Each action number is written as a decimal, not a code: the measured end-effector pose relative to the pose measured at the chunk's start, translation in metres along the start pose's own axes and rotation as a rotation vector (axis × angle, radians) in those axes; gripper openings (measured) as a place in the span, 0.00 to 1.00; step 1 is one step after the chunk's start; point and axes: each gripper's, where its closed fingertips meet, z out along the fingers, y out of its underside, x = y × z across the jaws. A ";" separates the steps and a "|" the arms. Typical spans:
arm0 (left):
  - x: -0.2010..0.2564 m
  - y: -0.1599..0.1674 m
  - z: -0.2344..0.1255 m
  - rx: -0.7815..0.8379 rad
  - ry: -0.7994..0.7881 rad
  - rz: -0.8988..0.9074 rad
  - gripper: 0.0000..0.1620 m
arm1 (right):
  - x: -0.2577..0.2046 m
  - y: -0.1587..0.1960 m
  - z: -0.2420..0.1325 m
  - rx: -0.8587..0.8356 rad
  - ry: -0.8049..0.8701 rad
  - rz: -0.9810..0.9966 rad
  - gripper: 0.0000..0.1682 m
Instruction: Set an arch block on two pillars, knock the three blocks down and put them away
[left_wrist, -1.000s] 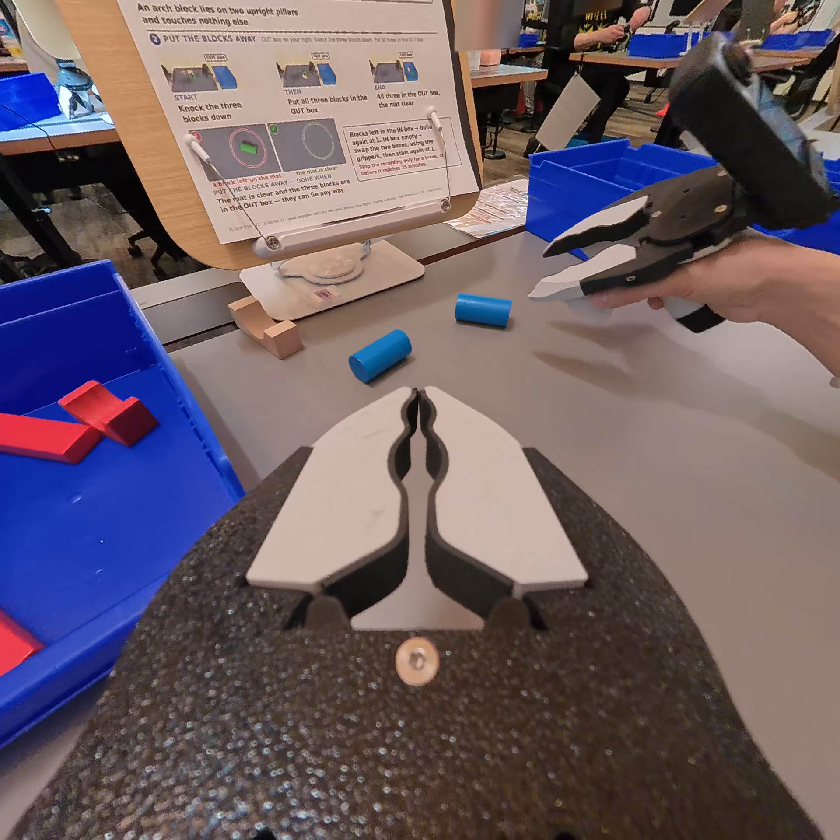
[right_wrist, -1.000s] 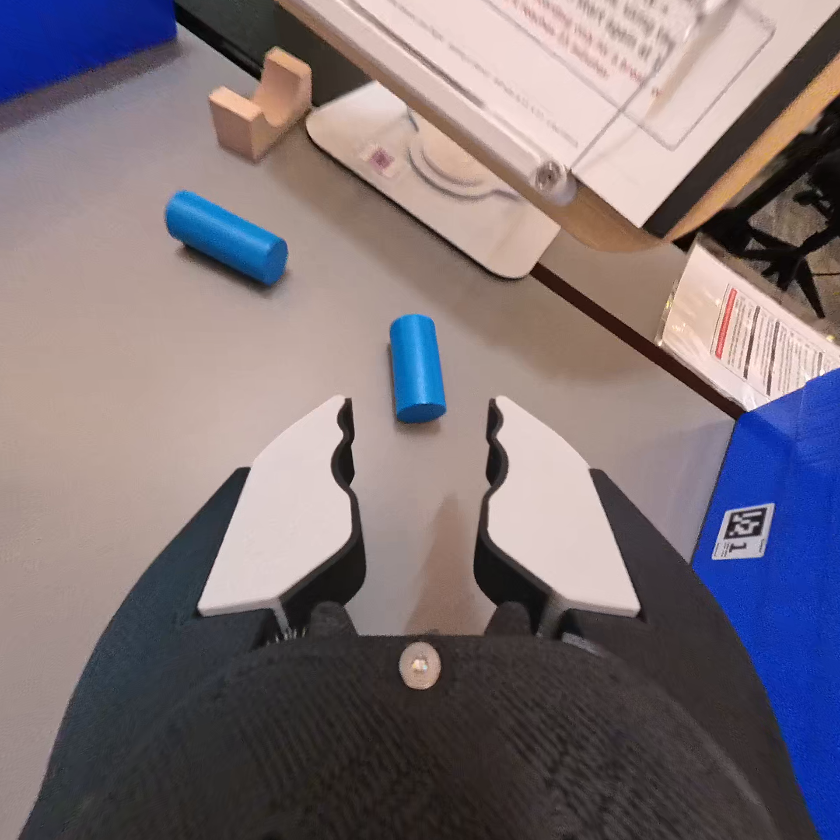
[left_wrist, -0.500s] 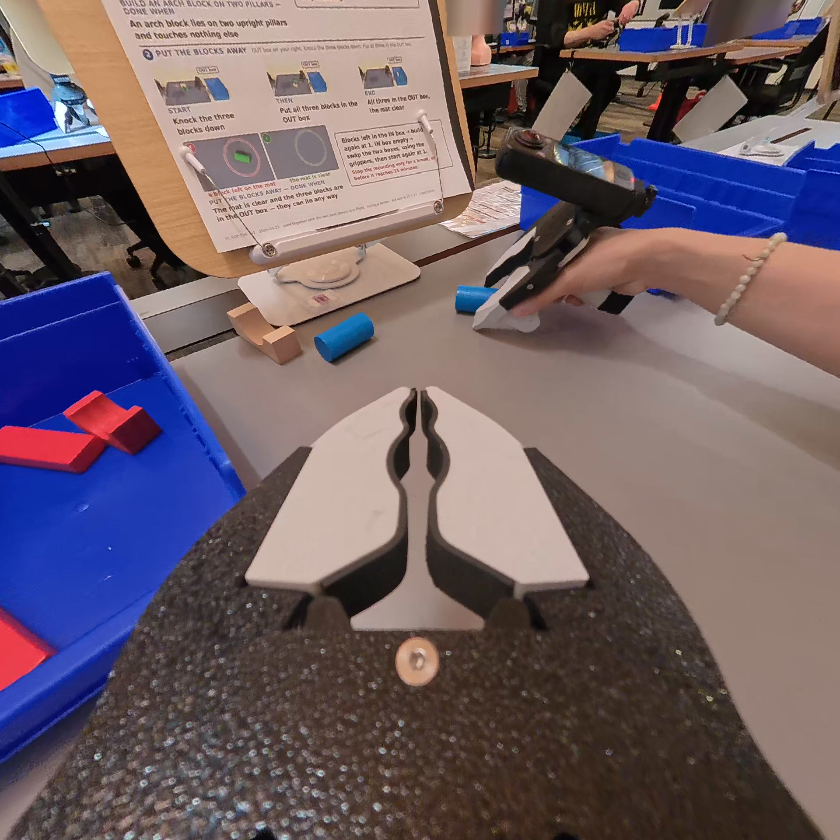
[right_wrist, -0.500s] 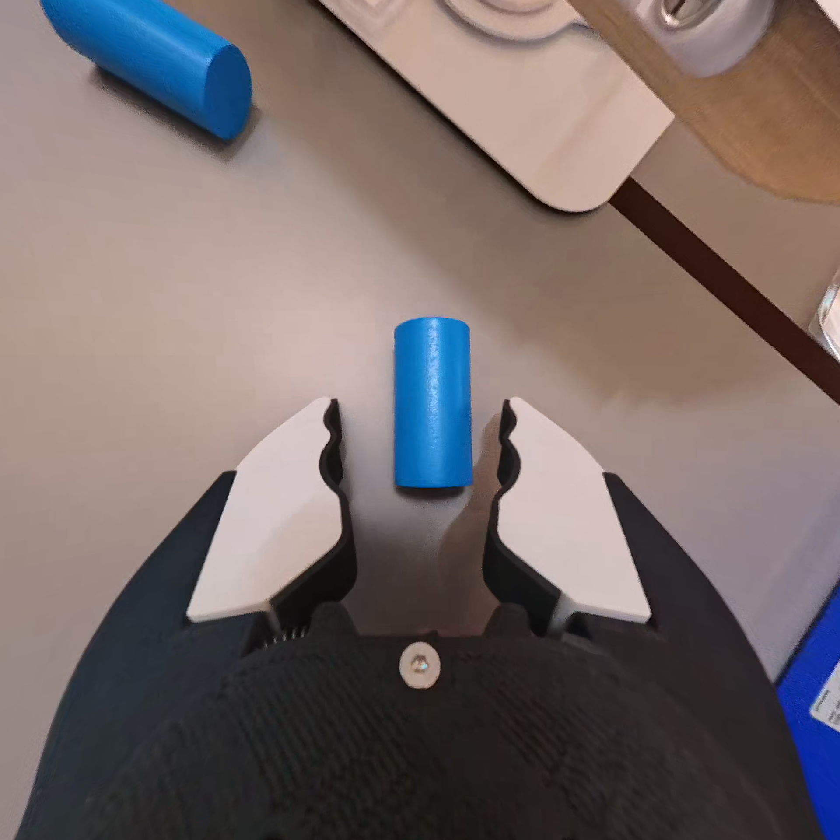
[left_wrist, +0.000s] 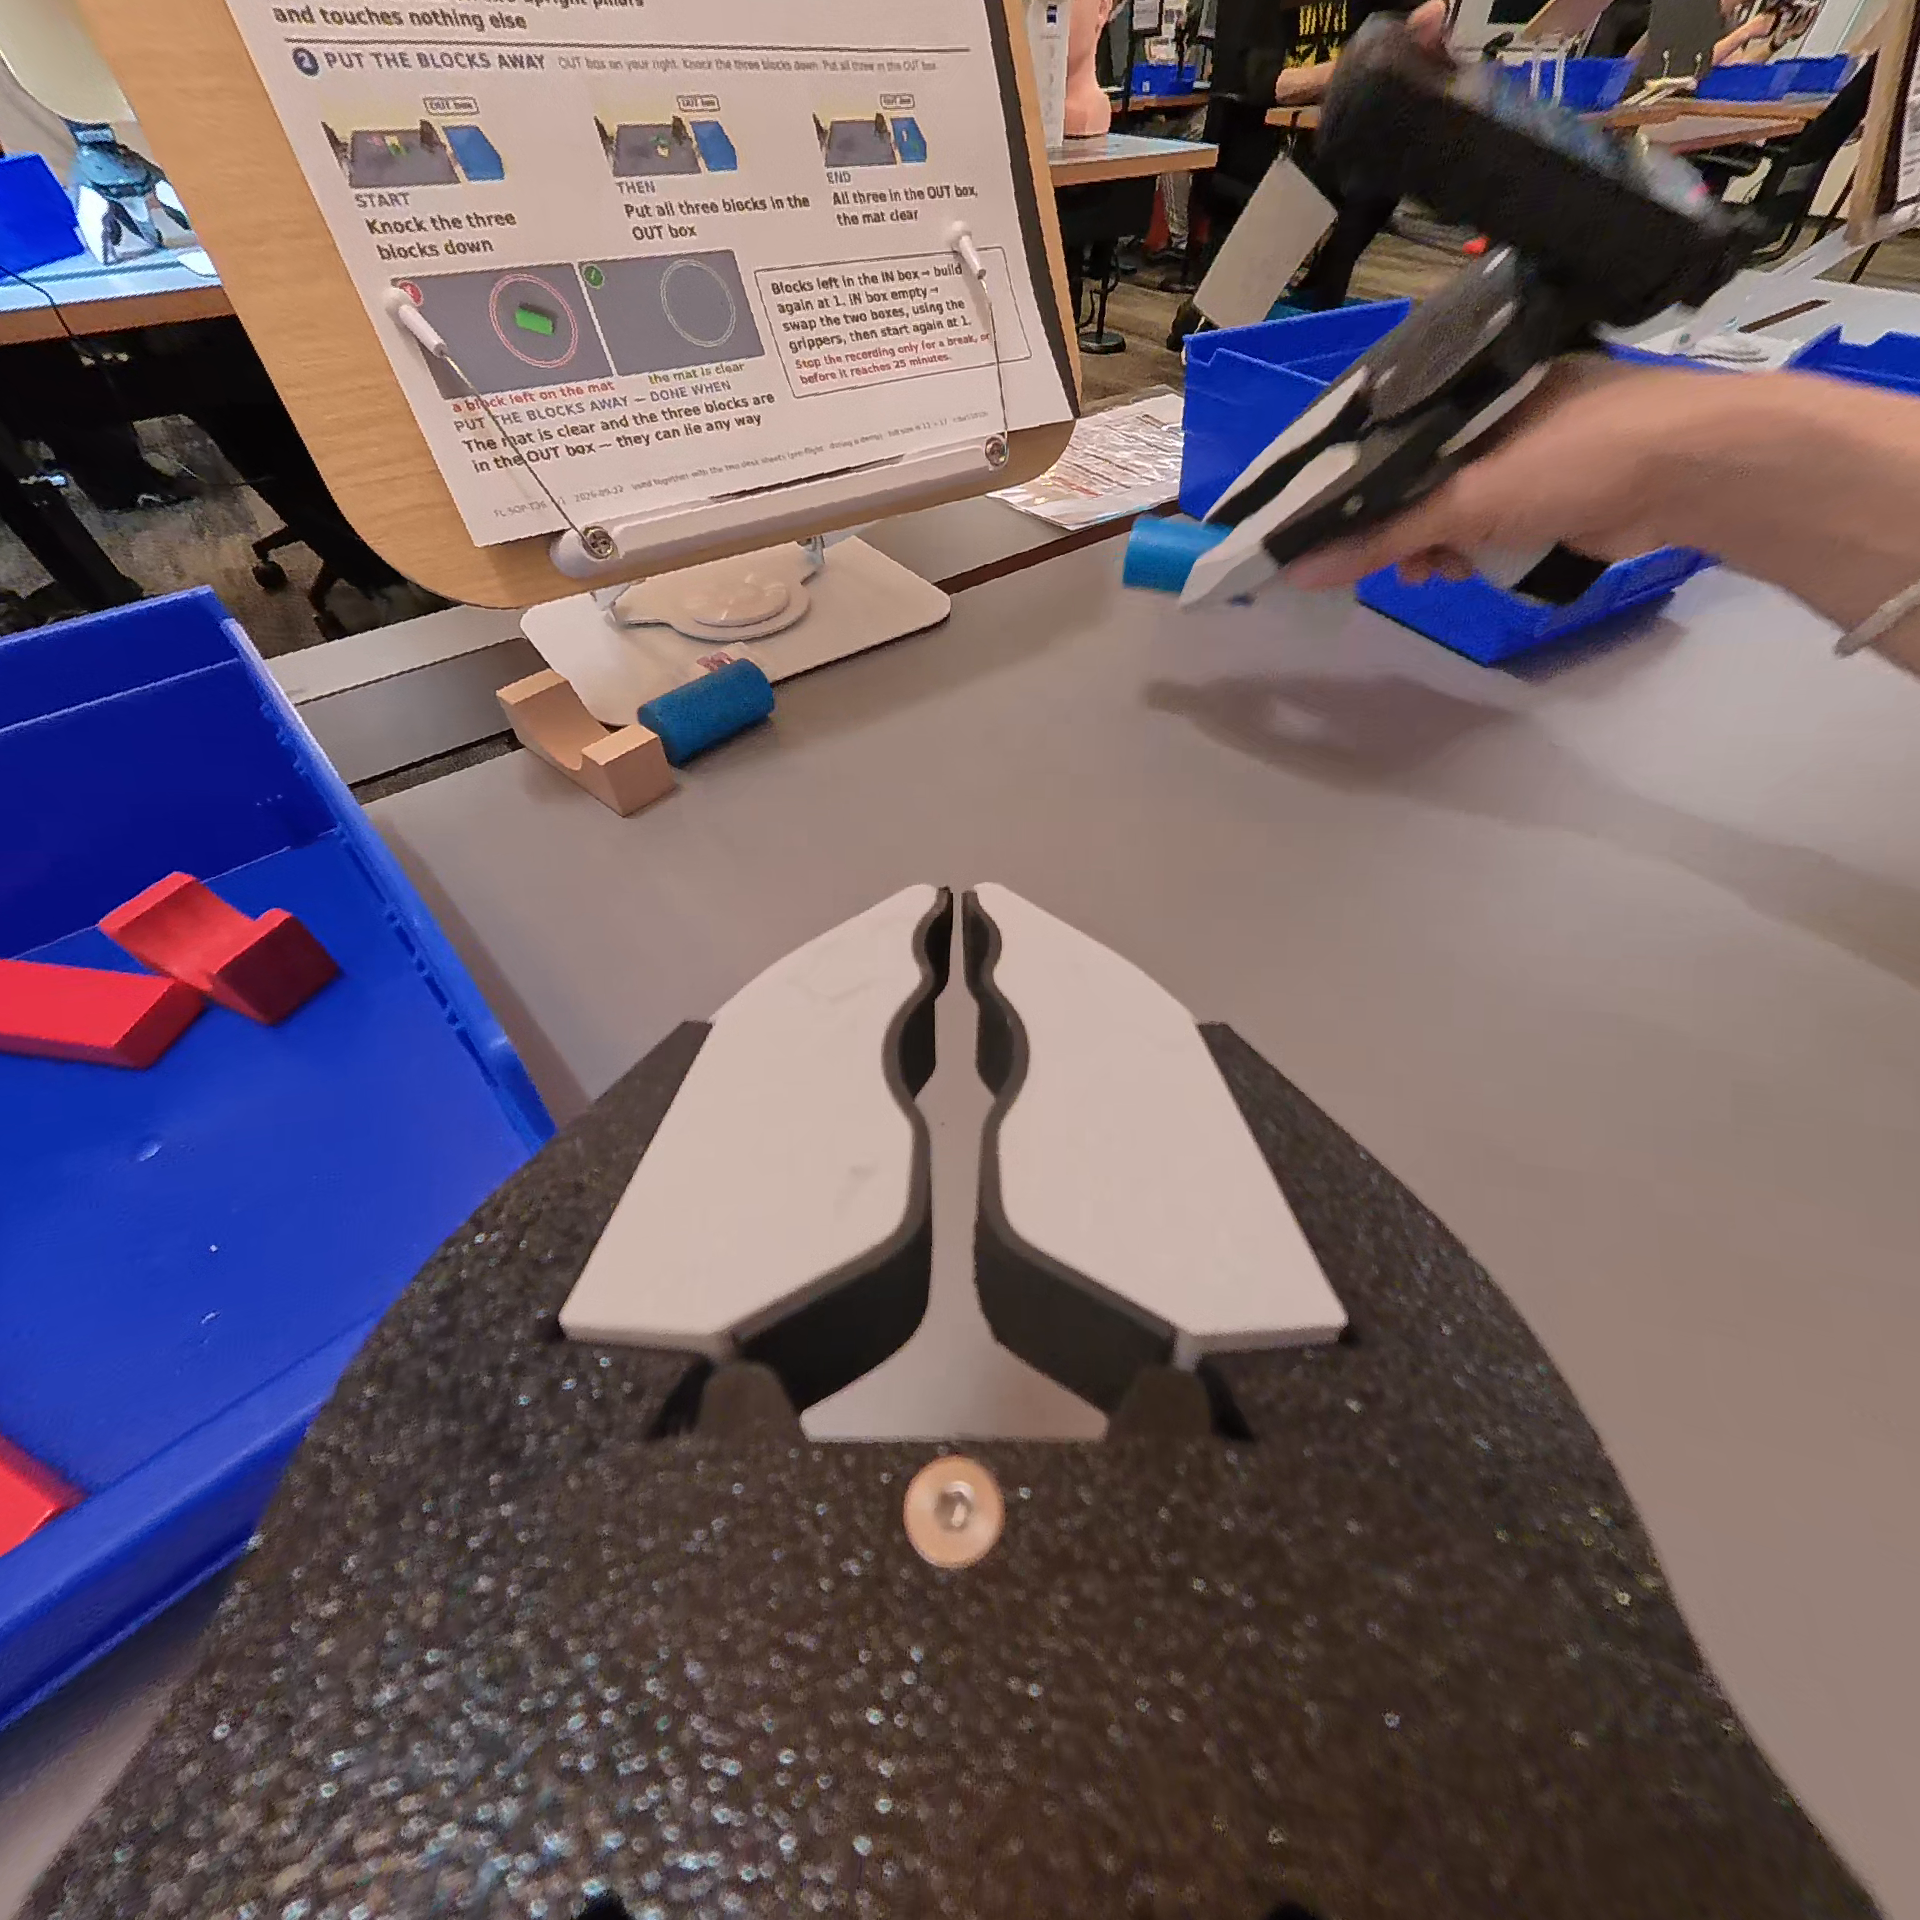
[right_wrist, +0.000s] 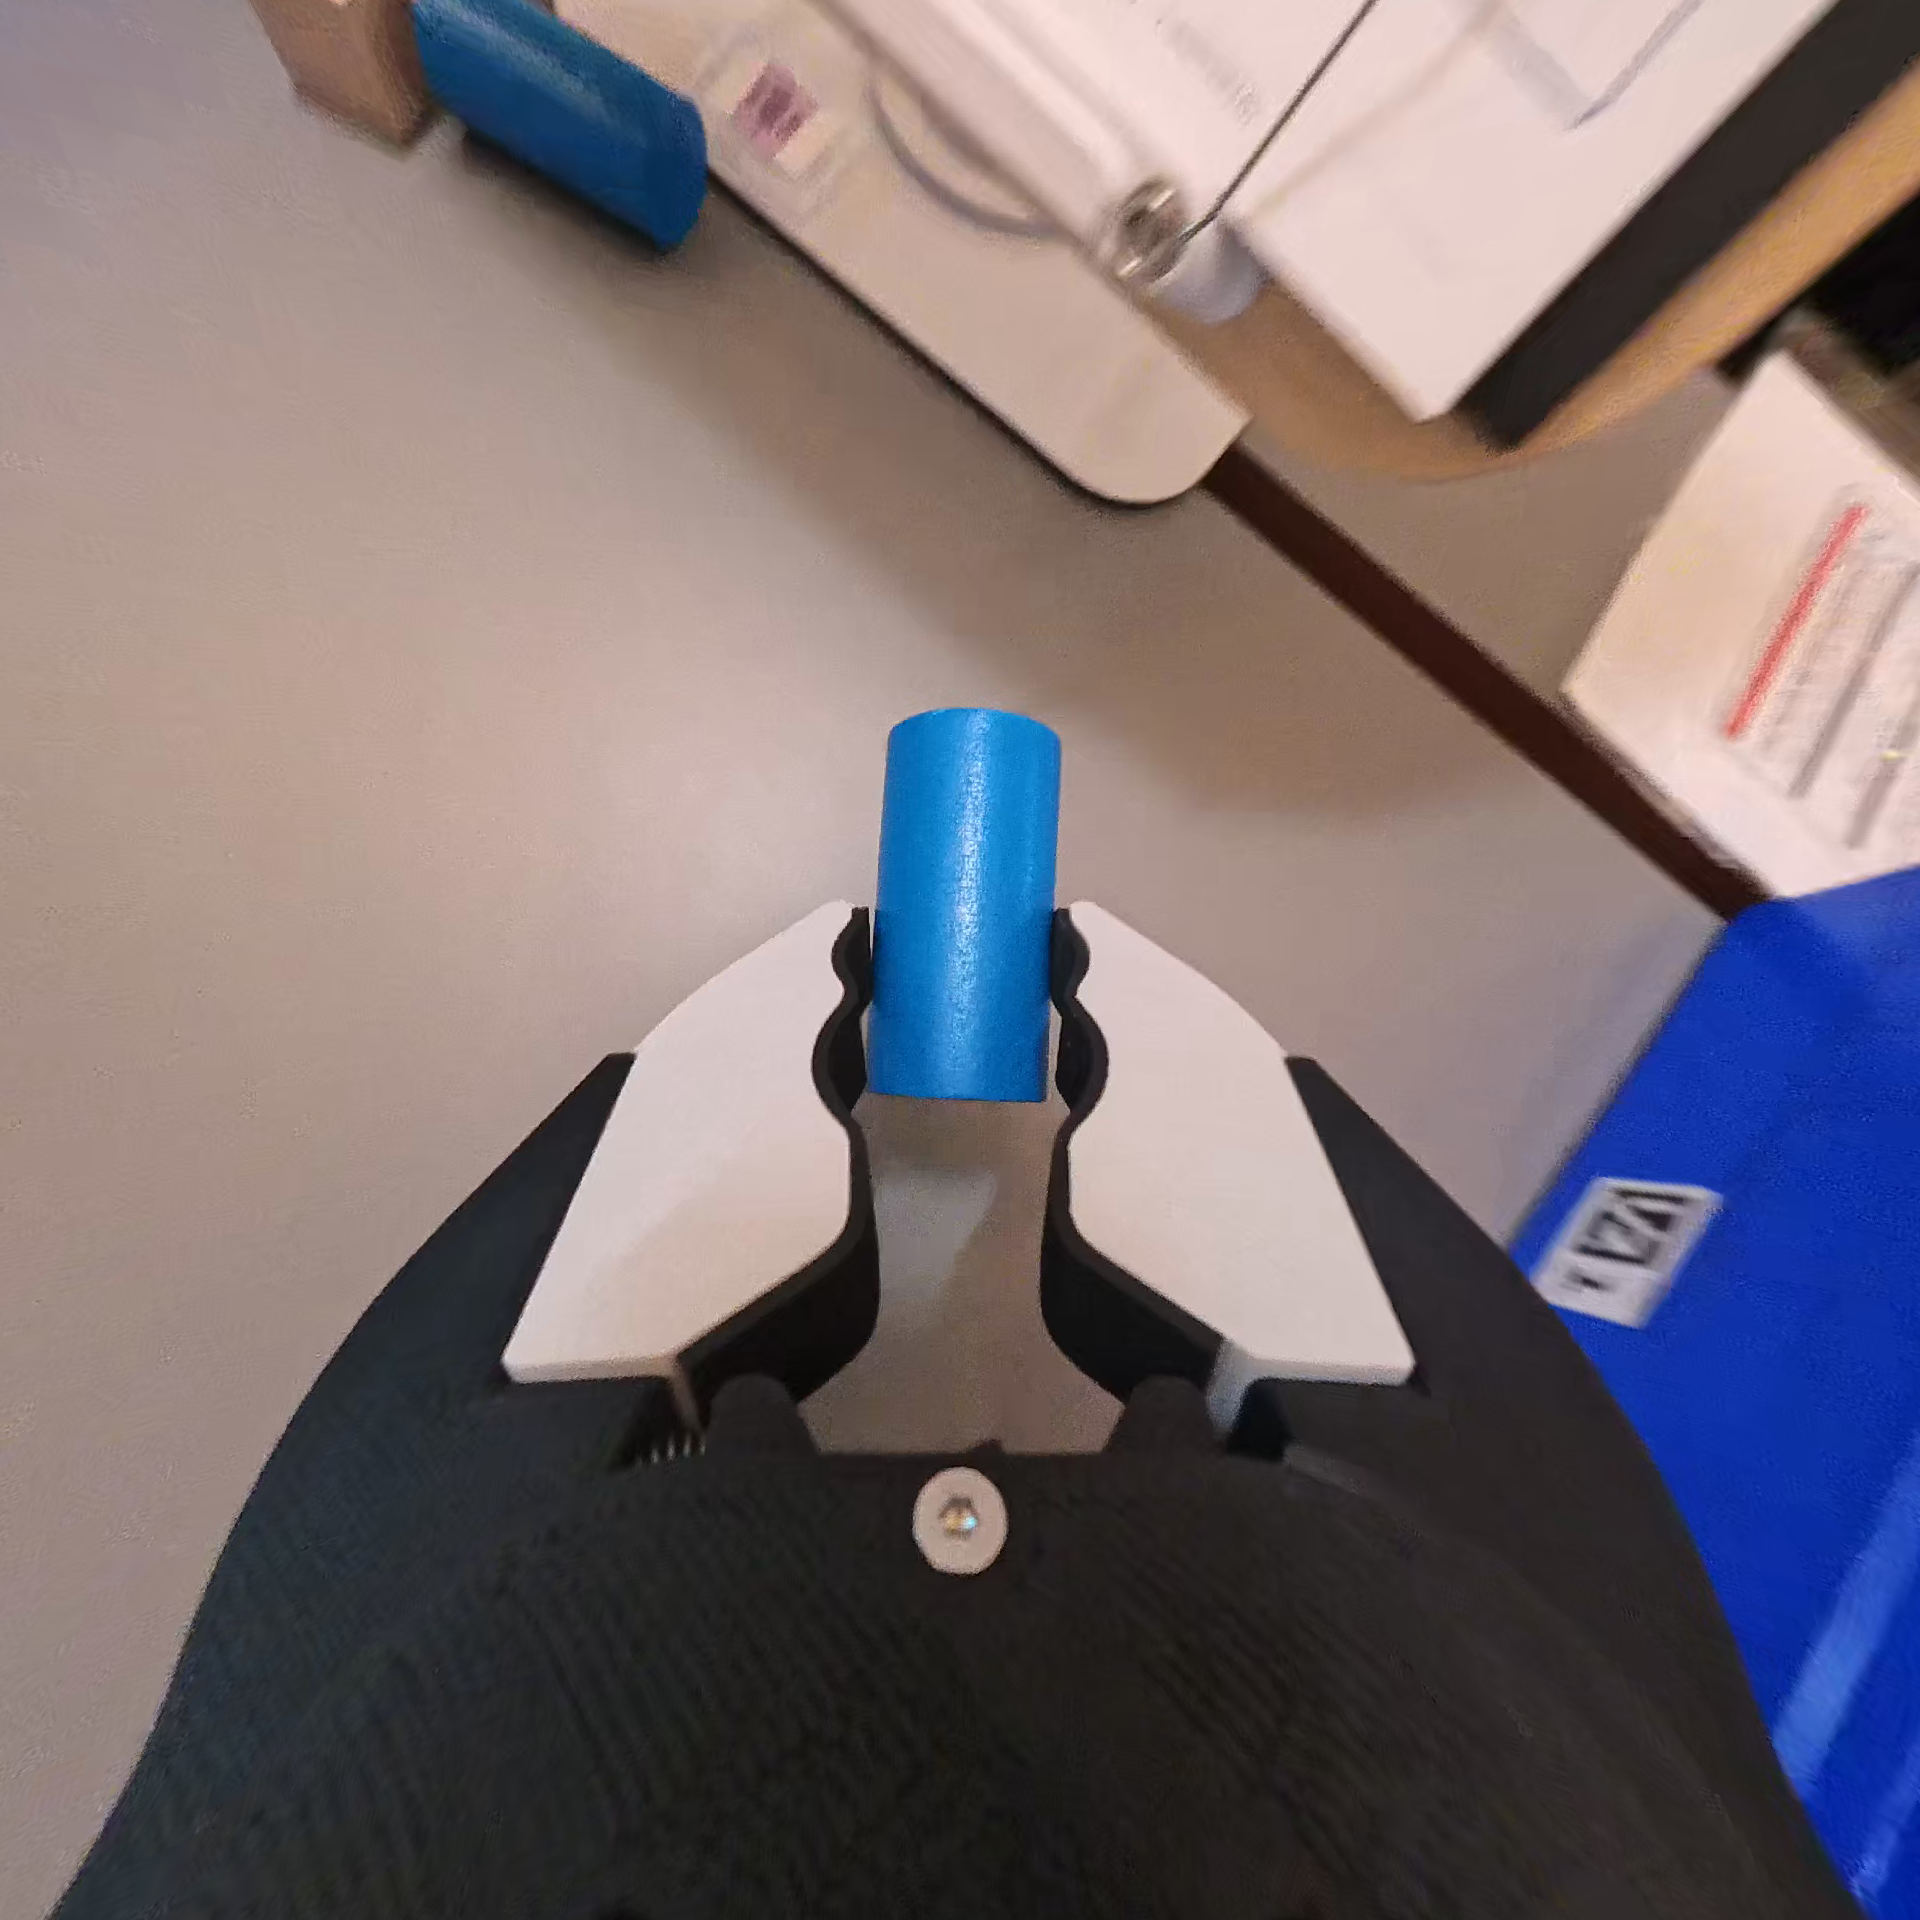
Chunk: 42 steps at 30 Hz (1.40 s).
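Note:
My right gripper (right_wrist: 961, 920) is shut on a blue cylinder (right_wrist: 961, 904) and holds it off the grey table; its far end sticks out past the fingertips. In the left wrist view the same right gripper (left_wrist: 1216, 577) shows at the far right, held by a hand, with the blue cylinder (left_wrist: 1164, 553) at its tips. My left gripper (left_wrist: 956, 899) is shut and empty, low over the grey table (left_wrist: 1351, 935). A second blue cylinder (left_wrist: 707, 712) lies against a wooden arch block (left_wrist: 587, 740) near the stand's base.
A blue bin (left_wrist: 208, 1143) at the left holds red blocks (left_wrist: 218, 945). Another blue bin (left_wrist: 1455, 613) stands at the far right, also in the right wrist view (right_wrist: 1766, 1247). An instruction board on a white stand (left_wrist: 727, 613) stands at the table's back edge, with papers (left_wrist: 1101, 468) beside it. The tips of one gripper are about 30 cm away from the tips of the other.
My right gripper closed on the blue cylinder and lifted it off the table, moving right. The second blue cylinder has rolled back against the wooden arch block. My left gripper has stayed shut.

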 end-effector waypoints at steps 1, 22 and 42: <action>0.000 0.000 0.000 0.001 0.000 -0.002 0.01 | 0.008 -0.004 -0.013 0.017 0.010 0.002 0.20; 0.009 0.006 0.009 -0.026 0.027 -0.007 0.01 | 0.219 0.203 -0.088 -0.333 0.424 0.423 0.21; 0.011 0.009 0.011 -0.031 0.042 -0.021 0.01 | 0.132 0.025 -0.126 0.157 0.249 0.075 0.48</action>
